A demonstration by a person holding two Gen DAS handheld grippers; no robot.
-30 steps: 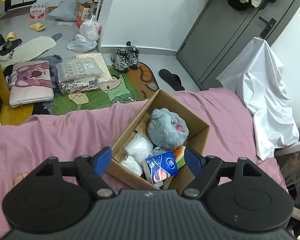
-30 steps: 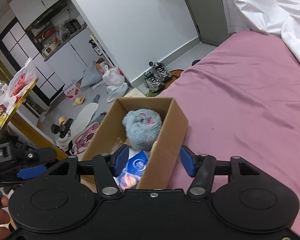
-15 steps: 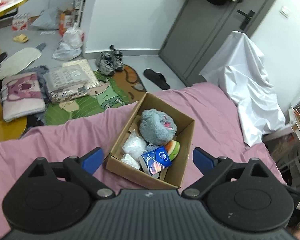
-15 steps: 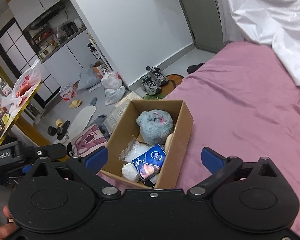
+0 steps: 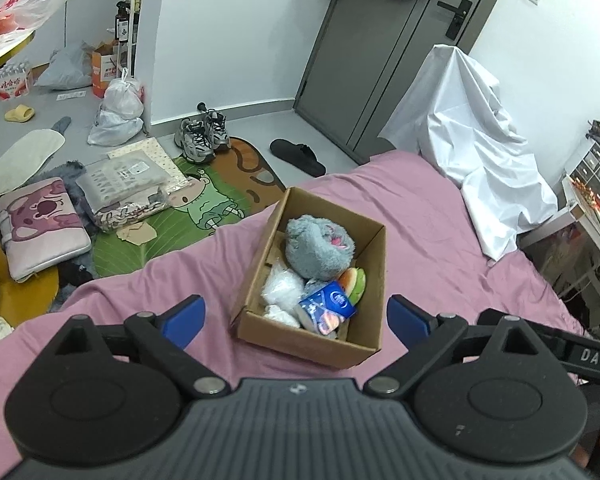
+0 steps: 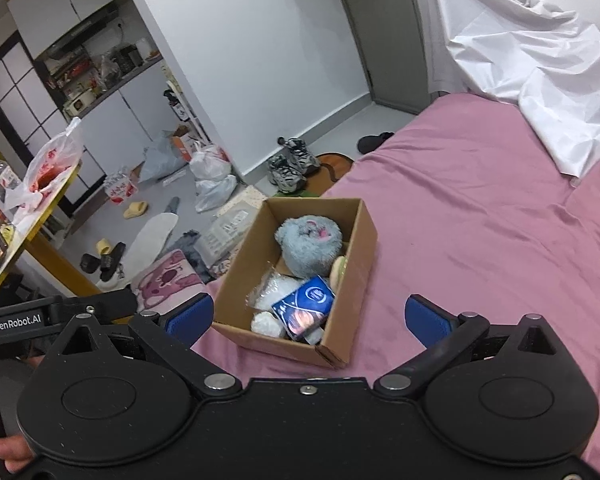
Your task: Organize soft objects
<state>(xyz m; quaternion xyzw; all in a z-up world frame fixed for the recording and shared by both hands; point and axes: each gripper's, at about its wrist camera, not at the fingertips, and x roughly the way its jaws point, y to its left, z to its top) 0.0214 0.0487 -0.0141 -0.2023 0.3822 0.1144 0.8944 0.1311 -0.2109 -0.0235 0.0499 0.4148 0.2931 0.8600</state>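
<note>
An open cardboard box (image 5: pixel 370 262) (image 6: pixel 358 256) rests on the pink bed sheet (image 5: pixel 440 236) (image 6: pixel 480 216). Inside lie a grey plush toy (image 5: pixel 318 248) (image 6: pixel 308 244), a blue tissue pack (image 5: pixel 328 304) (image 6: pixel 306 304), white plastic-wrapped bundles (image 5: pixel 282 288) (image 6: pixel 274 286) and a green and orange soft toy (image 5: pixel 354 280). My left gripper (image 5: pixel 296 316) hangs open above the near side of the box with nothing between its blue pads. My right gripper (image 6: pixel 308 316) is open too, above the same near side, holding nothing.
A white cloth (image 5: pixel 476 140) (image 6: pixel 528 56) drapes over the far side of the bed. On the floor beyond the bed lie a green mat (image 5: pixel 172 216), sneakers (image 5: pixel 202 136), a black slipper (image 5: pixel 298 156), bags and a pink case (image 5: pixel 36 224). The other gripper's arm (image 6: pixel 40 316) shows at the left.
Both grippers opened wide and pulled back and up from the box, which now looks smaller and fully visible. The tissue pack stays in the box.
</note>
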